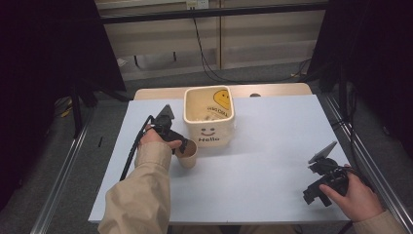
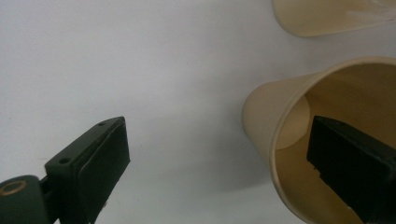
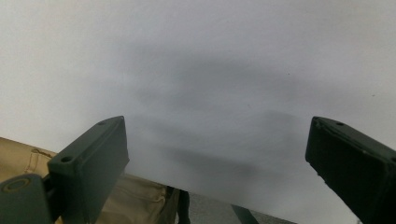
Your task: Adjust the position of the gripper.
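The desk [image 1: 263,165] is a flat rectangular surface with a matte, pale blue-grey covering; a strip of light wood shows along its far edge. All positions below are given relative to the square tub.

The square tub [image 1: 209,117] stands upright toward the far middle of the desk. It is a cream container with rounded corners and smooth walls. Its near wall carries a printed smile and the word "Hello", and a yellow smiley face shows on the inside of its far wall. Pale contents lie inside but cannot be identified.

The paper cup [image 1: 188,154] stands upright just beside the tub's near left corner. It is a tan, tapered cylinder with a thin rolled rim and a smooth matte wall. In the left gripper view its interior and round bottom [image 2: 299,126] are visible.

The left gripper [image 1: 181,145] is black, hard-edged plastic and metal, positioned at the cup on the tub's near left side. Its jaws stand wide apart: one flat rectangular jaw is inside the cup's mouth, the other is outside over bare desk, well clear of the cup wall. No grip is made.

The right gripper [image 1: 315,193] rests well apart from the tub, at the desk's near right corner. Its jaws stand wide apart with nothing between them.
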The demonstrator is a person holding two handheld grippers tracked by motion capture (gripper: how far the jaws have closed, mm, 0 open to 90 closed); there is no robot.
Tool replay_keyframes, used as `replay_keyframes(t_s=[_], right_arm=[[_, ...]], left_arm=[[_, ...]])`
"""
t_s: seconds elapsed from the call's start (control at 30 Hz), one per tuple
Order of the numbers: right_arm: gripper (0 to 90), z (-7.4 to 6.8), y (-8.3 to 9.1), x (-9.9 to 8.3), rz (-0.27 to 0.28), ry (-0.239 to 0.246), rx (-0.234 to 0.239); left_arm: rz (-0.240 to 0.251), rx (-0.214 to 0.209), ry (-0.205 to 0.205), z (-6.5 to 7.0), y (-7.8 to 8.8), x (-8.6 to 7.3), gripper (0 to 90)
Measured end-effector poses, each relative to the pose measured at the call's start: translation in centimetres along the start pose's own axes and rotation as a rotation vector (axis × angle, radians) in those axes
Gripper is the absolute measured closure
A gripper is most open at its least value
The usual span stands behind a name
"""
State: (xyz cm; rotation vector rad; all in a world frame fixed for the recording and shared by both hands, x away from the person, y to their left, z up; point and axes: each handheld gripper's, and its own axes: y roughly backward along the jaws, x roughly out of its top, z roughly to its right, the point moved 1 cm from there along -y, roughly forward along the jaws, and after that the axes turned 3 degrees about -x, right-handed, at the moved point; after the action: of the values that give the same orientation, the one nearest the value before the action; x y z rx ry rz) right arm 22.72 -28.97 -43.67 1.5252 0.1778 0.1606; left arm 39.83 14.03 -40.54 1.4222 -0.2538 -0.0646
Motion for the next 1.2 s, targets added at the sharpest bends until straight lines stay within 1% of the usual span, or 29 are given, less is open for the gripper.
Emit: replay_keyframes(t_s=[0.03, 0.17, 0.2, 0.23, 0.27, 0.33, 0.37, 0.4, 0.43, 0.47, 0.53, 0.57, 0.6, 0.63, 0.67, 0.73, 0.77, 0.83, 0.97, 1.0, 1.03, 1.07, 1.1, 1.2], right_arm=[[5.6, 0.1, 0.0, 0.0, 0.007, 0.010, 0.001], [5.7, 0.0, 0.0, 0.0, 0.003, 0.005, 0.003], [5.7, 0.0, 0.0, 0.1, 0.005, 0.005, 0.002], [5.7, 0.0, 0.0, 0.1, 0.005, 0.005, 0.002], [5.7, 0.1, 0.0, 0.1, 0.002, 0.003, 0.002], [5.7, 0.1, 0.0, 0.1, -0.003, -0.003, 0.006], [5.7, 0.0, 0.0, 0.1, -0.005, -0.004, 0.005], [5.7, 0.1, 0.0, 0.2, -0.006, -0.005, -0.003], [5.7, 0.1, 0.0, 0.2, -0.006, -0.005, -0.003], [5.8, 0.1, -0.1, 0.1, -0.018, -0.004, -0.001], [5.8, 0.0, -0.1, 0.1, -0.017, -0.001, 0.005], [5.8, 0.0, -0.1, 0.1, -0.023, 0.003, 0.006], [5.8, 0.0, -0.1, 0.1, -0.023, 0.003, 0.006], [5.8, 0.0, -0.1, 0.1, -0.019, 0.004, 0.005], [5.8, 0.0, -0.1, 0.1, -0.019, 0.004, 0.005], [5.8, 0.0, 0.0, 0.1, -0.016, 0.002, -0.001], [5.8, 0.0, 0.0, 0.1, -0.017, 0.002, 0.004], [5.8, 0.0, 0.1, 0.1, -0.013, -0.003, 0.004], [5.8, 0.0, 0.1, 0.1, -0.016, -0.002, 0.002], [5.8, 0.0, 0.1, 0.1, -0.013, 0.001, 0.007], [5.8, 0.0, 0.1, 0.1, -0.014, 0.004, 0.004], [5.8, 0.0, 0.1, 0.1, -0.014, 0.005, 0.003], [5.8, 0.0, 0.2, 0.1, -0.013, 0.002, 0.004], [5.8, 0.0, 0.2, 0.1, -0.012, -0.004, 0.008]], left_arm=[[0.001, 0.000, -0.002, 0.0, 0.0, 0.0, 5.6], [0.002, -0.013, 0.006, -0.1, 0.3, 0.0, 5.6], [0.013, -0.019, 0.013, -0.1, 0.4, 0.0, 5.6], [0.011, -0.014, 0.010, -0.2, 0.5, 0.0, 5.6], [0.011, -0.025, 0.015, -0.2, 0.7, 0.0, 5.6], [0.011, -0.027, 0.010, -0.2, 0.8, 0.0, 5.6], [0.008, -0.038, 0.016, -0.2, 1.0, 0.0, 5.6], [0.019, -0.032, 0.019, -0.2, 1.0, 0.0, 5.5], [0.019, -0.032, 0.019, -0.2, 1.0, 0.0, 5.6], [0.012, -0.039, 0.017, -0.2, 1.4, 0.0, 5.5], [0.010, -0.032, 0.011, -0.2, 1.6, 0.1, 5.5], [0.012, -0.042, 0.010, -0.2, 1.7, 0.0, 5.1], [0.016, -0.036, 0.001, -0.3, 1.9, 0.1, 5.1], [0.019, -0.041, 0.002, -0.1, 2.3, 0.1, 4.9], [0.019, -0.041, 0.002, -0.1, 2.3, 0.1, 4.9], [0.010, -0.048, 0.007, 0.1, 2.8, 0.2, 4.9], [0.023, -0.045, 0.007, 0.2, 3.1, 0.2, 4.9], [0.020, -0.046, -0.003, 0.3, 3.7, 0.4, 4.6], [0.017, -0.051, -0.007, 0.7, 5.0, 0.8, 4.6], [0.009, -0.050, -0.010, 0.8, 5.5, 0.9, 4.6], [0.022, -0.055, -0.002, 0.9, 5.7, 1.0, 4.6], [0.022, -0.046, -0.011, 0.8, 6.2, 1.1, 4.6], [0.021, -0.048, -0.003, 0.9, 6.6, 1.2, 4.4], [0.027, -0.047, -0.009, 1.0, 7.7, 1.5, 4.2]])
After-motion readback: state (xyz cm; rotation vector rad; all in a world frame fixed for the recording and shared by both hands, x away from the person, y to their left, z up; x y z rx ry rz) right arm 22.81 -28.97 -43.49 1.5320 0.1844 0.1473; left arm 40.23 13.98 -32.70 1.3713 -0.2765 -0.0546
